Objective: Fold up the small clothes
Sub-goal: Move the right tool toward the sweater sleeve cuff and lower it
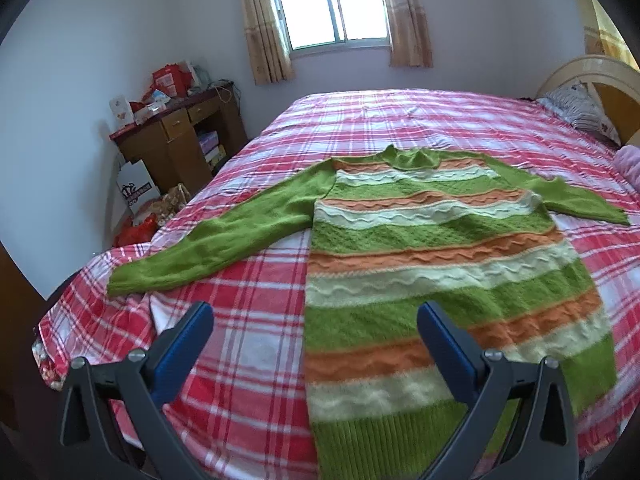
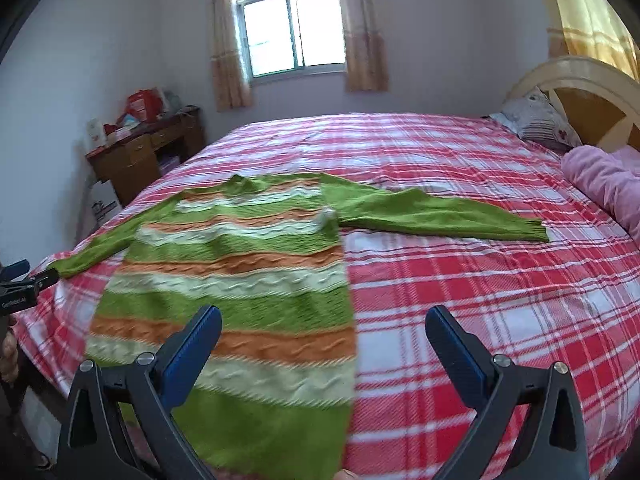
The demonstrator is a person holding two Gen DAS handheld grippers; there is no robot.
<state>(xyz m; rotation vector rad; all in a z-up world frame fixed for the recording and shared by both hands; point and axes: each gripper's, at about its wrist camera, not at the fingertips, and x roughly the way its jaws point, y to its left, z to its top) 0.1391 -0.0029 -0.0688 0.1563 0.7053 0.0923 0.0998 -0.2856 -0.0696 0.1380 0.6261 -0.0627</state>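
Sweater point(image 1: 420, 240) flat on bed point(image 1: 248, 320), sleeves out left and right. Left gripper point(image 1: 314, 320) and right gripper point(image 2: 322, 324) both spread wide above the near hem, holding nothing.

1. The left gripper point(image 1: 314, 320) has two dark grey, matte plastic arms that spread into a V, each with a triangular cut-out near its base.
2. Its fingers point(image 1: 442, 344) are faced on the inner side with flat blue pads.
3. Round silver screw heads sit on the arm joints, two on each side.
4. The right gripper point(image 2: 324, 324) is built the same: dark grey arms, triangular openings and silver screws.
5. Its fingers point(image 2: 192, 344) carry the same blue pads, with straight edges and squared tips.
6. In the right wrist view, the left gripper shows at the left edge as a black body with small white lettering, too small to read, and a blue tip.
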